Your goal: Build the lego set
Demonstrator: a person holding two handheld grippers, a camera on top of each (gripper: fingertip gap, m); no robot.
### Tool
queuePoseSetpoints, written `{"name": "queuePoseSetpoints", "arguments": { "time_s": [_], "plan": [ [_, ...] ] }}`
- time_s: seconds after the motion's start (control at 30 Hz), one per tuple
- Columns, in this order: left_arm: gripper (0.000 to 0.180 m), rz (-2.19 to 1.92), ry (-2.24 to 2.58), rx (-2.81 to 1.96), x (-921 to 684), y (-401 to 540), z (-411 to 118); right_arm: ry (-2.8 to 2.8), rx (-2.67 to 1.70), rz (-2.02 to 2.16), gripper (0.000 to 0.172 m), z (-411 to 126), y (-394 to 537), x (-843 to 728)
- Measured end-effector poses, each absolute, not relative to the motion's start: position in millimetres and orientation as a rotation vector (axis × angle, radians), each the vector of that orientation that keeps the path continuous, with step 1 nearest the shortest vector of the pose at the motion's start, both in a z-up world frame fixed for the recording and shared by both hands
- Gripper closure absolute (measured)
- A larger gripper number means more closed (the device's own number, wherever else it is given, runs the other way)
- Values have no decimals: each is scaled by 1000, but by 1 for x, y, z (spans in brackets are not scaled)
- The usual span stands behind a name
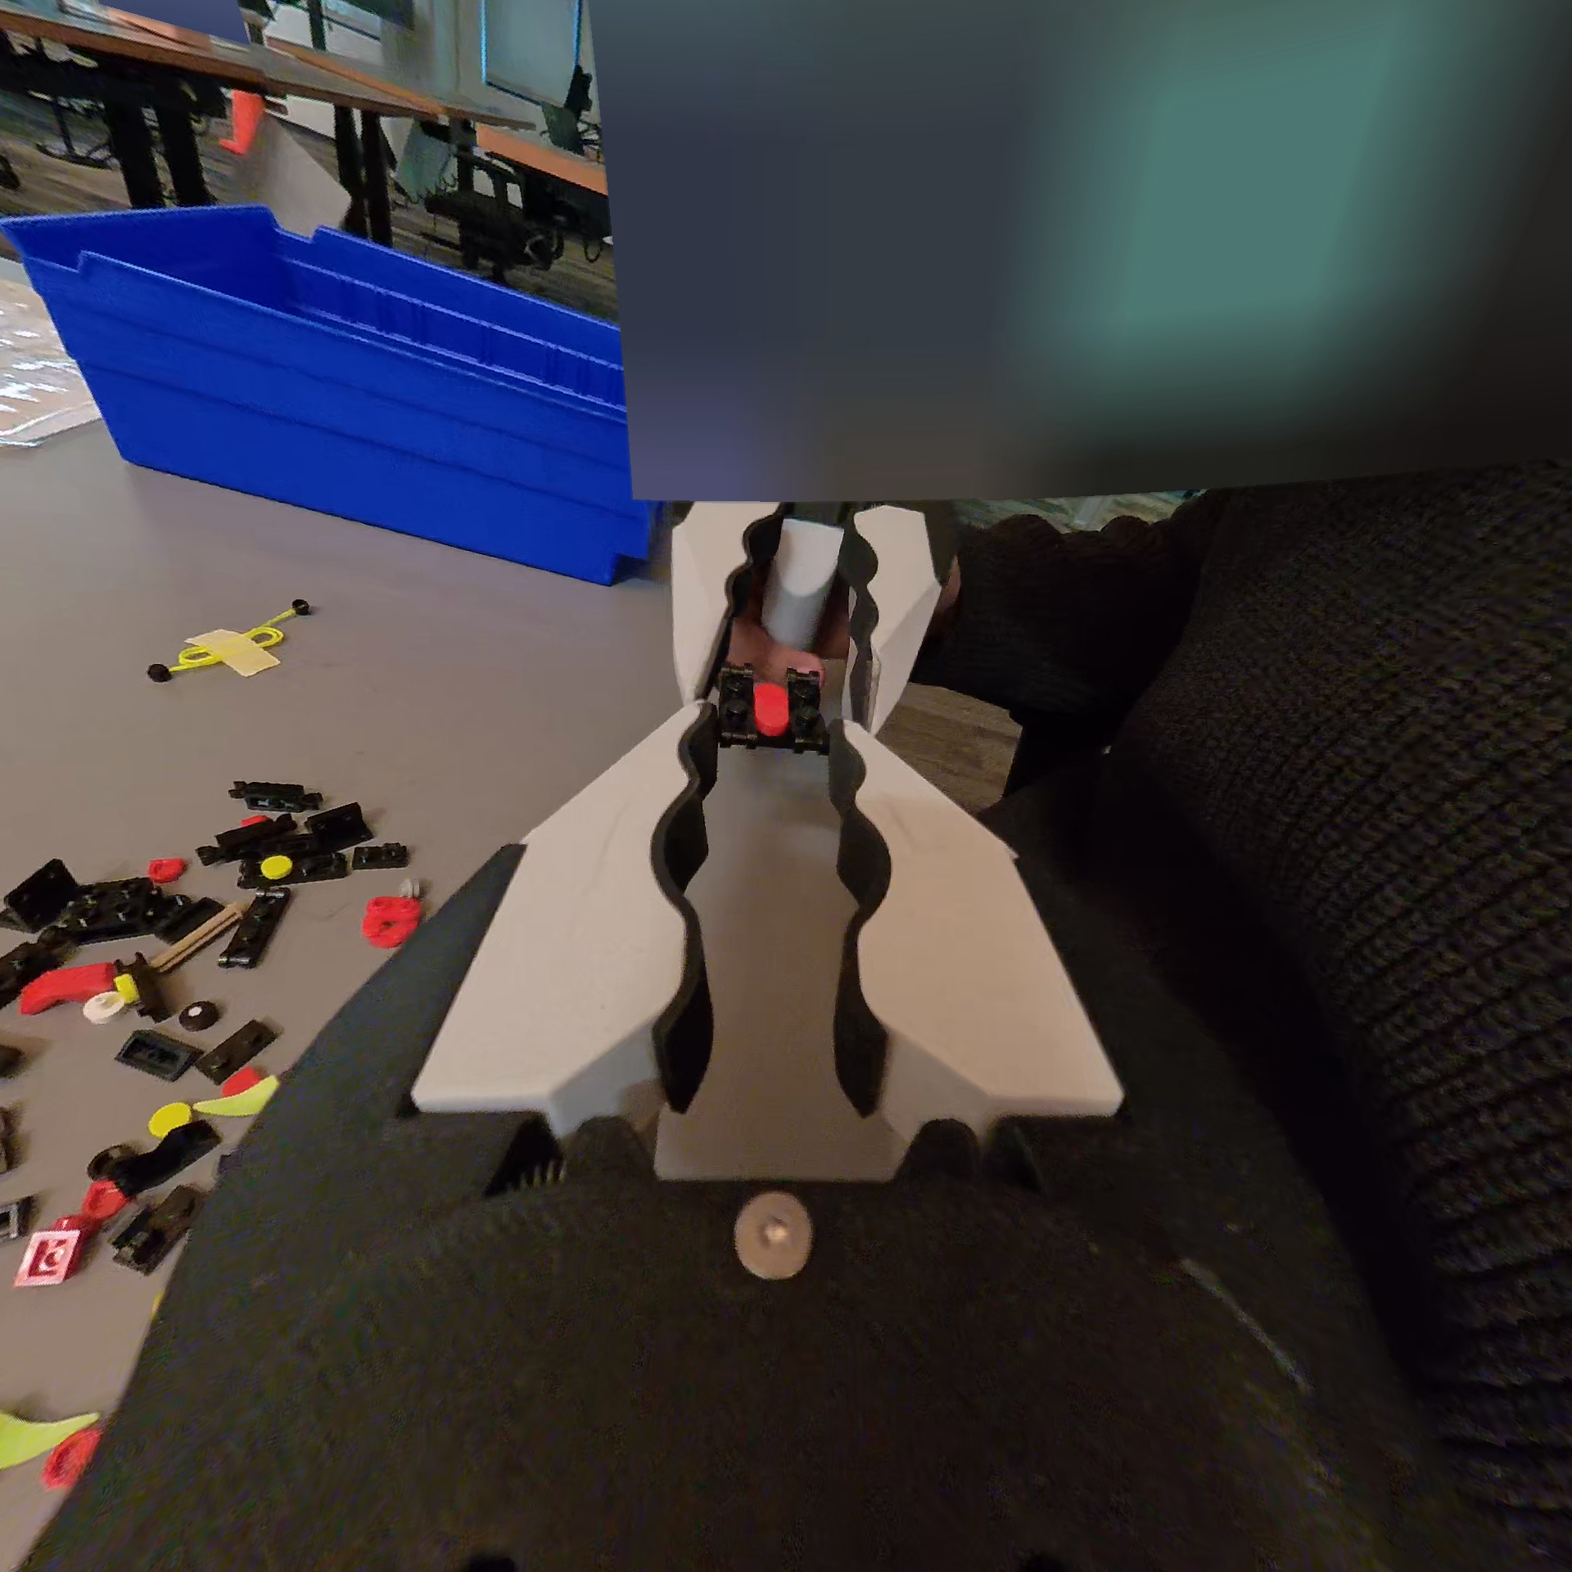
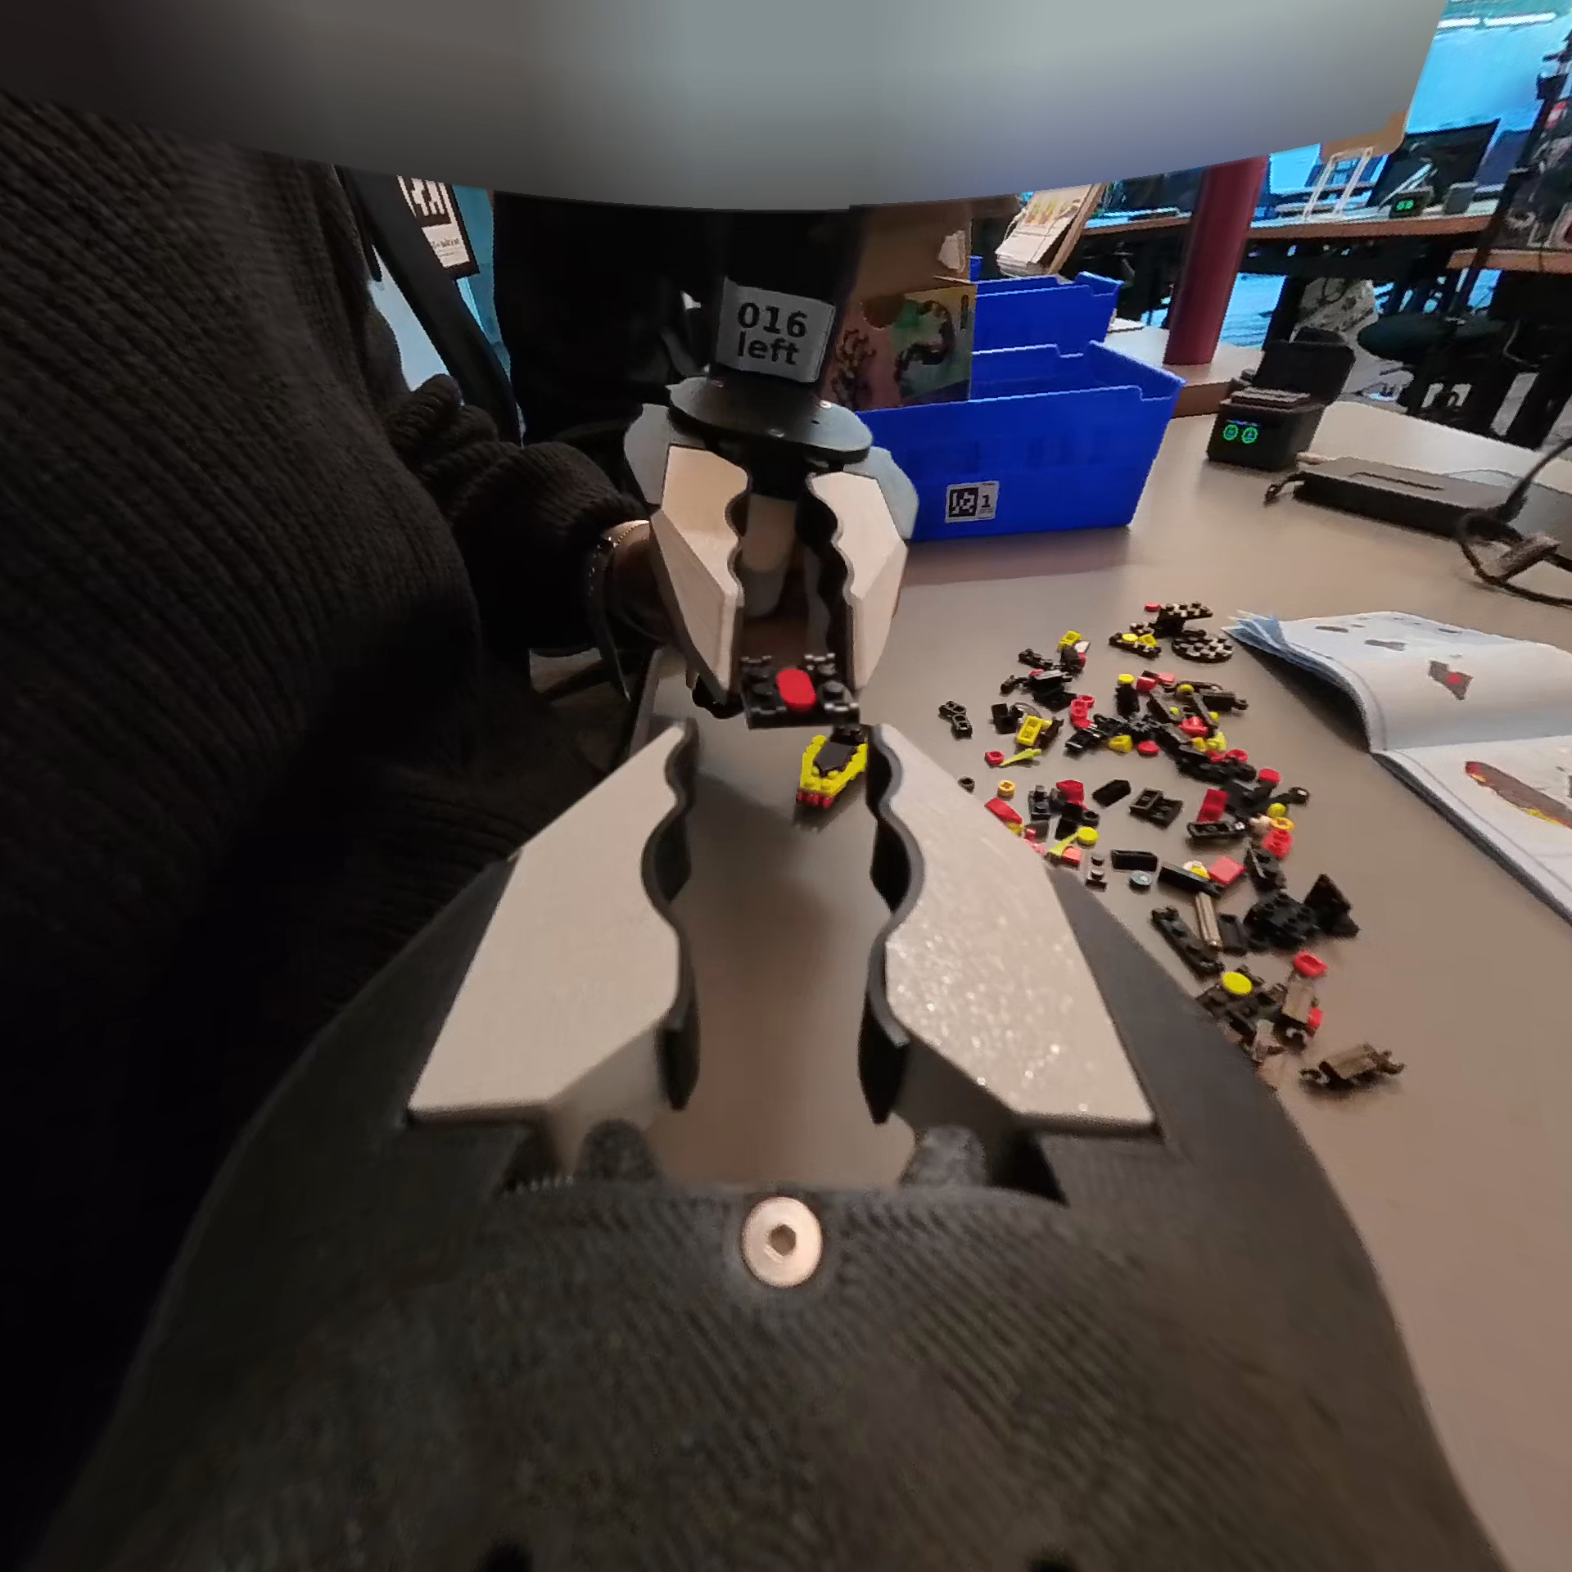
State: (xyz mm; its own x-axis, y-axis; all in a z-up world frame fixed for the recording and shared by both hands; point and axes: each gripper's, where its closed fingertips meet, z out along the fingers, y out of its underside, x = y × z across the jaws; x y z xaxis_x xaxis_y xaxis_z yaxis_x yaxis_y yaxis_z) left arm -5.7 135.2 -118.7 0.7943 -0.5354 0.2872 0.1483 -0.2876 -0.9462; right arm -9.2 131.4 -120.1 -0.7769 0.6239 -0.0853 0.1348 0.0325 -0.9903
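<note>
Both grippers meet tip to tip: left gripper [image 2: 787, 680] pinches a black plate assembly [image 2: 795, 693] with red tile, right gripper [image 2: 783, 748] gapes empty; loose bricks [image 2: 1191, 808] remain scattered.

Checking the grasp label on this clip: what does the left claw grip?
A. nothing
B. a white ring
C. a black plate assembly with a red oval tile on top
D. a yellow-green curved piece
C: the left claw is closed on the black plate assembly bearing the red oval tile, lifted off the table.
</note>
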Motion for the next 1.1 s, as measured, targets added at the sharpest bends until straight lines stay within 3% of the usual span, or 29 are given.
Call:
{"name": "queuePoseSetpoints", "arguments": {
  "time_s": [0.43,1.1],
  "plan": [
    [157,-771,313,-1725,4,132,-115,-1928,-754,1879,148,-114,128,-5],
    [152,-879,283,-1695,-4,127,-109,-1934,-739,1891,148,-112,130,-2]
  ]
}}
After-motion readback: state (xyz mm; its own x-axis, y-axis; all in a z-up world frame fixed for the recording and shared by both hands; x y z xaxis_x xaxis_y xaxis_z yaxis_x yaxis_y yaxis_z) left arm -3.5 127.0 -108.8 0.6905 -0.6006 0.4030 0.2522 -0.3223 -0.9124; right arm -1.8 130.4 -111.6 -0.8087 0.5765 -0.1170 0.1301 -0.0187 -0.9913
